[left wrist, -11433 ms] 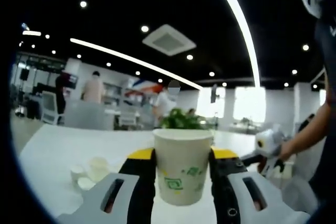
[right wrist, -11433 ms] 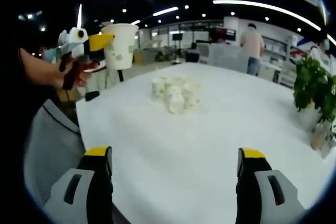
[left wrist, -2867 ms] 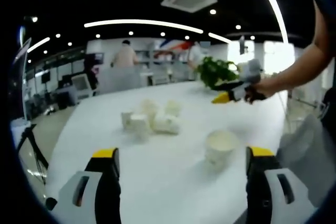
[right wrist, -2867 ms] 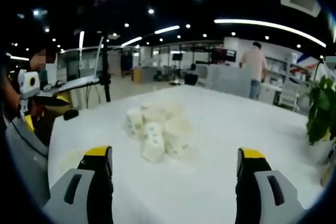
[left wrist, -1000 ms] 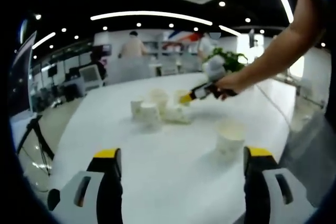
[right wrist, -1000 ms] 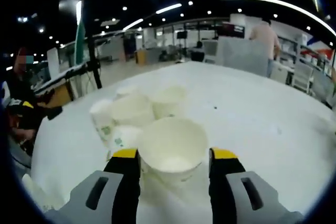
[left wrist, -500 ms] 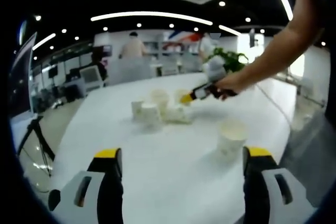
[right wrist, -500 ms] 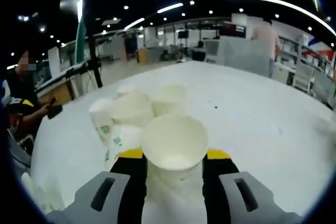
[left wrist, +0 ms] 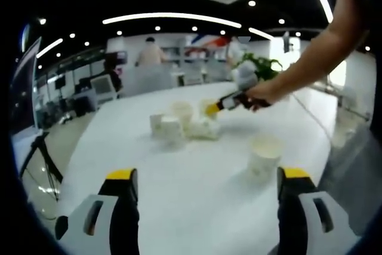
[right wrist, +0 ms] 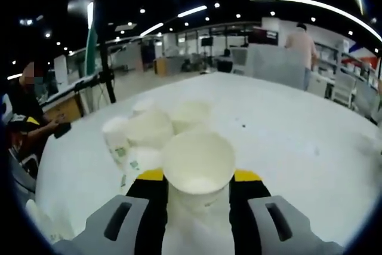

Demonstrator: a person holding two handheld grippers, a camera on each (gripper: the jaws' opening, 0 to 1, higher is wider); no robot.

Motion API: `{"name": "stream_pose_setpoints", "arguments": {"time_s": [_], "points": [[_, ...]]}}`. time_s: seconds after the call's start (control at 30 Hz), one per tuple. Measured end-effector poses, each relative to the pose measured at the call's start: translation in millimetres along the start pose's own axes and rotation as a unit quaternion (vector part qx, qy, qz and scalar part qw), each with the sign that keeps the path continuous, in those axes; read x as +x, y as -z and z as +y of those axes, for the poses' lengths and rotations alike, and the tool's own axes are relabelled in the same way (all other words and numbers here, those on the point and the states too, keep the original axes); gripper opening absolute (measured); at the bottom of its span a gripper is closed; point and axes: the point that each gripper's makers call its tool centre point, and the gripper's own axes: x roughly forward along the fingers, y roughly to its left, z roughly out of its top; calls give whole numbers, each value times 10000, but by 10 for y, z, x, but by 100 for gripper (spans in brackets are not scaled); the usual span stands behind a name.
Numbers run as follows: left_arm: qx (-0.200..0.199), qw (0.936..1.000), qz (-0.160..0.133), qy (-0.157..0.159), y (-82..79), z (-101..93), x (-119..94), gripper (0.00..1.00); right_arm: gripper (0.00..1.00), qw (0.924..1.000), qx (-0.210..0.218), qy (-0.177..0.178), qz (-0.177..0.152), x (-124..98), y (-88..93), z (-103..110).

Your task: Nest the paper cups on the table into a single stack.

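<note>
Right hand-held gripper [right wrist: 198,204] is clamped on one paper cup [right wrist: 198,168] at the near edge of the cluster [right wrist: 156,128]; left hand-held gripper [left wrist: 203,192] hangs wide open and empty. One lone cup [left wrist: 264,155] stands upright nearer on the white surface [left wrist: 179,177], so stacking's barely begun (most cups left). Blur hides the exact count.

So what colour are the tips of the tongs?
Yellow, clearest in the left gripper view on the tongs.

No text, brand or number can be read. Green printed marks on the side of a paper cup [right wrist: 121,147], left of the gripped cup [right wrist: 197,168], are too blurred to read.
</note>
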Motion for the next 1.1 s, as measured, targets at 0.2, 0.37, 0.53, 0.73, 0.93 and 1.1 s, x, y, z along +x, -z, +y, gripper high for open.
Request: {"name": "stream_pose_setpoints", "arguments": {"time_s": [0.2,0.37,0.53,0.73,0.93,1.1], "points": [[99,9999,109,-33,38,6,13,99,37,10000,-42,-5,-48,-66,-108,-25],[120,9999,88,-40,32,12,13,99,37,9998,-178,-26,-77,-119,-233,-76],[124,9999,111,-24,45,11,18,99,36,9997,-128,-5,-216,-184,-418,-152],[-12,9995,223,209,112,-74,42,99,35,9994,-138,-32,-300,-261,-578,-180],[4,9996,186,230,88,-105,27,99,35,9991,-162,-26,-388,-334,-713,-198],[54,9995,171,272,85,-122,17,99,35,9987,-263,23,-425,-380,-822,-231]]}}
